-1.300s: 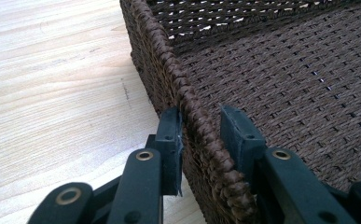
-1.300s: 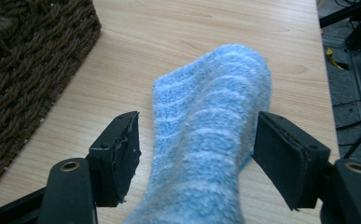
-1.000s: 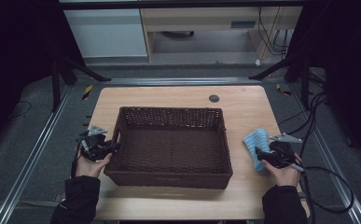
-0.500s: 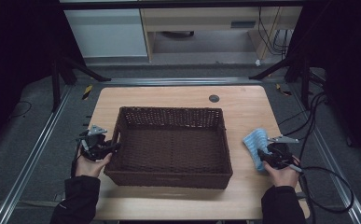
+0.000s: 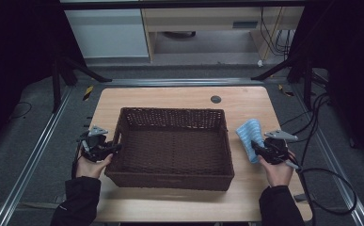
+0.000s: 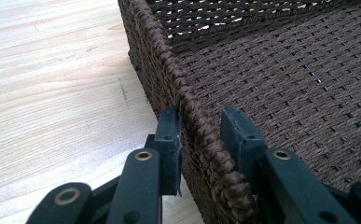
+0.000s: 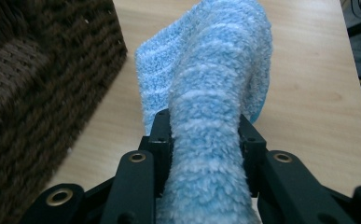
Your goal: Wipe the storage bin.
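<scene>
Right gripper view: my right tool [image 7: 205,128] has just clenched mid-length on the soft, light sock [image 7: 206,93], while my left tool [image 6: 201,135] pinches the stiff basket [image 6: 187,93] rim.

Seen along the right gripper [image 7: 205,140], its two black jaws rose from the bottom edge with brass-coloured rivets on their linkage arms. Having just been closing, they pressed from both sides on a fluffy light-blue sock [image 7: 206,93] with paler white stripes. The sock bulged up between the pads and spread away from the camera, its far part folded and lying on the pale wooden table [image 7: 308,93]. At the left stood the dark brown woven basket [image 7: 33,84], its thick plaited wall running from the top corner down to the bottom edge, just beside the sock. A few dark cables showed past the table's far right corner.
</scene>
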{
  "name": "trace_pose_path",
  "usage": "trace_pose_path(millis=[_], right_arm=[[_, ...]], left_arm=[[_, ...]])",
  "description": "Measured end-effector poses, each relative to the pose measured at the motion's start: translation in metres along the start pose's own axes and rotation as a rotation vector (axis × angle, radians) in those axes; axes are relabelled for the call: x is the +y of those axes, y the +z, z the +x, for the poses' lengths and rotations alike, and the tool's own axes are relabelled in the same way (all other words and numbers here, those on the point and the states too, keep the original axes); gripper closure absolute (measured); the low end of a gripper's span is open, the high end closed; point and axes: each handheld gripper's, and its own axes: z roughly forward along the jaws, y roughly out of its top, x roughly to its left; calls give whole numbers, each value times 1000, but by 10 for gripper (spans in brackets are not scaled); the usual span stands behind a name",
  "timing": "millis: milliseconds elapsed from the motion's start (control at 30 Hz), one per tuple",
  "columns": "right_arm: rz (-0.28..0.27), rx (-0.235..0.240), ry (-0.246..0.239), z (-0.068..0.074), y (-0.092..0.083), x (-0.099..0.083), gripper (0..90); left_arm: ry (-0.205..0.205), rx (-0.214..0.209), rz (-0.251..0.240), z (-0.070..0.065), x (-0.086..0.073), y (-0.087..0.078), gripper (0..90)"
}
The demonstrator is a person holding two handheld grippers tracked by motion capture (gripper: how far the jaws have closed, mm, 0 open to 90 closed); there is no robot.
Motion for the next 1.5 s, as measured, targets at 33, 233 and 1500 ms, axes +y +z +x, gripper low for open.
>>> trace_pose_path(millis=[33, 233, 1500], right_arm=[[-11, 5, -17, 5, 4, 6, 668], [-33, 32, -32, 17, 18, 20, 669], [-187, 205, -174, 37, 22, 45, 710]], left_arm=[[-1, -2, 2, 0, 0, 0, 685], [-2, -2, 4, 0, 1, 1, 687], [29, 31, 20, -2, 8, 6, 699]])
